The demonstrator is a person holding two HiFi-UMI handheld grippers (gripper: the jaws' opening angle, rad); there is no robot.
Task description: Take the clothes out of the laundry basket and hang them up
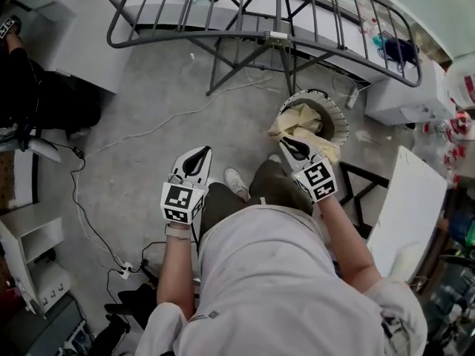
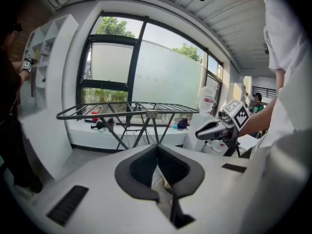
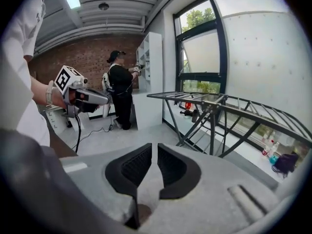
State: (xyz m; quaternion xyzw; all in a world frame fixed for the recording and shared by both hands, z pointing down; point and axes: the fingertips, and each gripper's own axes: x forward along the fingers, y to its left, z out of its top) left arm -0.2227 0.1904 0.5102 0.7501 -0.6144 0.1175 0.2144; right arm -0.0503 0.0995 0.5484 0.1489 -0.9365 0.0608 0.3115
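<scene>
Grey concrete floor (image 1: 148, 102) runs up to a tall window (image 2: 146, 67), and a white cable (image 1: 148, 130) trails across it. The clothes (image 1: 297, 121), pale cream cloth, lie heaped in the round basket (image 1: 340, 121). Some of the cloth spills over the near rim. The basket stands on the floor near the foot of the rack (image 1: 267, 35), probably so each carry is short. No garment shows on the rack's bars, so the hanging looks not yet begun.

The right tool (image 1: 286, 144) hangs just at the near edge of the basket and tilts down toward the cloth. Its jaws are a narrow slit apart with nothing between them, which suggests it is readying for a first pick. The left tool (image 1: 200, 151) is over bare floor, well to the side of the basket, with its jaws pressed together and empty. It likely waits to help spread a garment. The rack stands unfolded and level, its bars free to take cloth.
</scene>
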